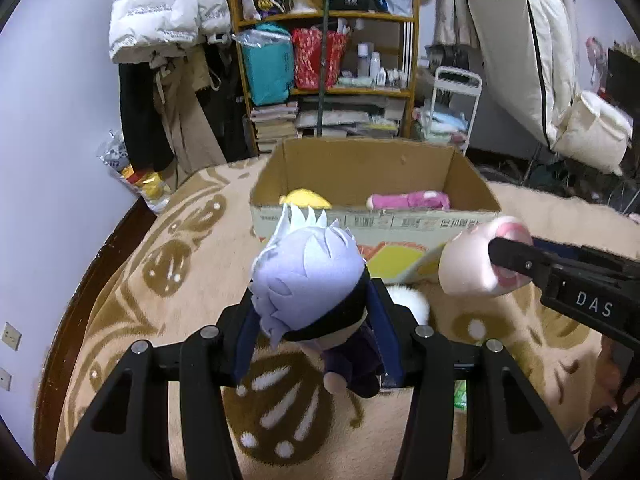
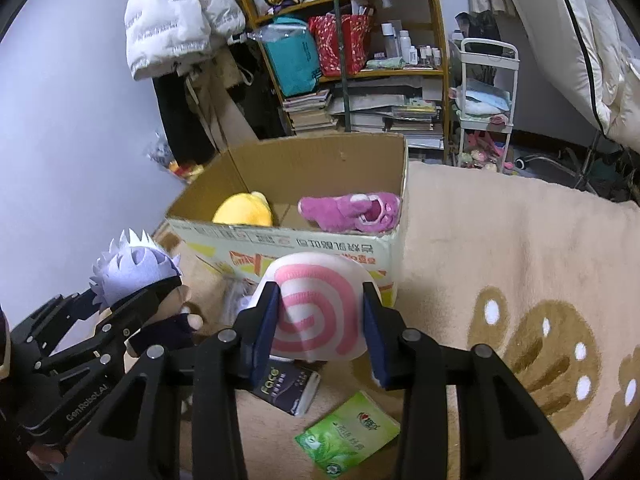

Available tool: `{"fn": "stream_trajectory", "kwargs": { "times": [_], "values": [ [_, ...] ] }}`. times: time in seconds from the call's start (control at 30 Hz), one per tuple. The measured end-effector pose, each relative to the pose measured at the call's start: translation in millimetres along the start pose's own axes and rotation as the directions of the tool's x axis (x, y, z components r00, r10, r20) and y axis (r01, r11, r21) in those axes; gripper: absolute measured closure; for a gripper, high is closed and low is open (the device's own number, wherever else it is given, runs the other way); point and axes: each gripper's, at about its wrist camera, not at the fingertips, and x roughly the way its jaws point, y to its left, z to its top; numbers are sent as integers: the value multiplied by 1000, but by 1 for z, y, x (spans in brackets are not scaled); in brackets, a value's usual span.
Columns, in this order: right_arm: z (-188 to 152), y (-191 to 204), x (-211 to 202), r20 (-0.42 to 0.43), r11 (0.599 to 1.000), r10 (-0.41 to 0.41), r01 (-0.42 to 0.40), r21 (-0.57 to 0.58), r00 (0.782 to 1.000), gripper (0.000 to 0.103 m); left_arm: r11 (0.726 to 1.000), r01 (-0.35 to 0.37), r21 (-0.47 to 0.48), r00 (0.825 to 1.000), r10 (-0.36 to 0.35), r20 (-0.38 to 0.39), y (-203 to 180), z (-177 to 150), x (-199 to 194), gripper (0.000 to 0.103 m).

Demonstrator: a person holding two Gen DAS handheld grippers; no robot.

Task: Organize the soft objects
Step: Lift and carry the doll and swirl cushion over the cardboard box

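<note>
The doll, a small plush with spiky pale-lilac felt hair and a dark outfit, hangs in the air just short of the box, pinched across its head and neck by the left gripper, whose fingers press into the stuffing. Beside it the right gripper has its fingers squeezed on the swirl plush, a rounded cream cushion with a pink spiral, also lifted clear of the rug. Both look light and very soft, so they should give under the pads rather than slip; the plush fabric offers good friction, and the bulky middle is the safest place to hold, since the felt hair spikes would just bend. Inside the open box lie a yellow toy and a pink toy, with bare cardboard between them. On the rug below lie a dark tissue pack and a green pack.
</note>
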Motion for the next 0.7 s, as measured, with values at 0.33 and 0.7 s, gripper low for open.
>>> {"fn": "stream_trajectory", "kwargs": {
  "times": [0.33, 0.7],
  "values": [
    [20, -8, -22, 83, 997, 43, -49, 64, 996, 61, 999, -26, -35, 990, 30, 136, 16, 33, -30, 53],
    [80, -4, -25, 180, 1000, 17, -18, 5, 984, 61, 998, -63, -3, 971, 62, 232, 24, 93, -16, 53]
  ]
}}
